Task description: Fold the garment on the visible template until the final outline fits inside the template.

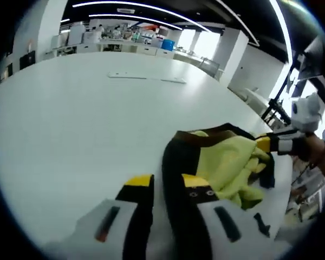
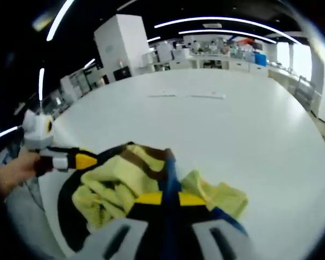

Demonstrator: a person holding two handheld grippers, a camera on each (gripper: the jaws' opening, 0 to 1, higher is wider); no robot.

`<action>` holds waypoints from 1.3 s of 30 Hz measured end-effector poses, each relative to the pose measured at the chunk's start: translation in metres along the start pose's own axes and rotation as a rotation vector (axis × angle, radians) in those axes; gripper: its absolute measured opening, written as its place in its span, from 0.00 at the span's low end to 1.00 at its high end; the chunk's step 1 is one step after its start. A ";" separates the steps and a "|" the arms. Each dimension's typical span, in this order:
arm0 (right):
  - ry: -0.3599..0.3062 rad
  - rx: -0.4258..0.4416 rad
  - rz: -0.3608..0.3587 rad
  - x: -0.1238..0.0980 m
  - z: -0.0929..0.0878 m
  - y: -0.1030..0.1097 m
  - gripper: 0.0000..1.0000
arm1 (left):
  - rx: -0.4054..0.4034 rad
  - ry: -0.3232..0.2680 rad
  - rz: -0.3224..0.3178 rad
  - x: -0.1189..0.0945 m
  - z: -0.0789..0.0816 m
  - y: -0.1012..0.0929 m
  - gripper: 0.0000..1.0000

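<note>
Two views are given of one garment (image 1: pixel 227 162), yellow with dark brown and black bands, which is bunched in a heap on a white table (image 1: pixel 70 119). In the left gripper view, a black fold of it is pinched between the narrowed jaws of the left gripper (image 1: pixel 168 187), and the heap is seen to the right near the table's edge, where the right gripper (image 1: pixel 273 143) is met at its far side, held by a hand (image 1: pixel 314 151). In the right gripper view, the garment (image 2: pixel 119 181) is clamped between the closed jaws of the right gripper (image 2: pixel 170 199); the left gripper (image 2: pixel 70 160) is seen at the heap's left edge, held by a hand (image 2: pixel 13 170).
</note>
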State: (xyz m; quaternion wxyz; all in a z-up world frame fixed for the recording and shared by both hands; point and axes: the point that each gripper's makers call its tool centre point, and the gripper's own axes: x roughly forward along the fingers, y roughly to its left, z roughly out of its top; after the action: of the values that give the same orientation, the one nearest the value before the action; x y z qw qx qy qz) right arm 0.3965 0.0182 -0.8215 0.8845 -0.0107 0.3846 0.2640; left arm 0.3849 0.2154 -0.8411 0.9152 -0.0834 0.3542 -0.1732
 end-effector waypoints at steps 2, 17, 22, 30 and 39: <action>-0.001 0.001 -0.008 0.000 0.000 -0.002 0.00 | 0.009 -0.004 0.004 0.000 0.000 0.001 0.09; -0.020 -0.026 -0.023 -0.012 0.005 -0.005 0.00 | 0.052 -0.070 0.023 -0.013 0.014 -0.008 0.00; -0.035 -0.048 -0.028 -0.023 0.009 -0.007 0.00 | 0.068 -0.120 0.002 -0.029 0.033 -0.014 0.00; -0.094 -0.058 -0.052 -0.041 0.030 -0.017 0.00 | 0.070 -0.185 -0.008 -0.050 0.058 -0.014 0.00; -0.149 -0.126 -0.077 -0.054 0.060 -0.025 0.00 | 0.108 -0.306 -0.018 -0.070 0.110 -0.026 0.00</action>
State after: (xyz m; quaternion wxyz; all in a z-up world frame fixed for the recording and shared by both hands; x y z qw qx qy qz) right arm 0.4184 -0.0145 -0.7473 0.9177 -0.0614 0.2997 0.2536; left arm 0.4044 0.2211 -0.7096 0.9600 -0.0626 0.2002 -0.1854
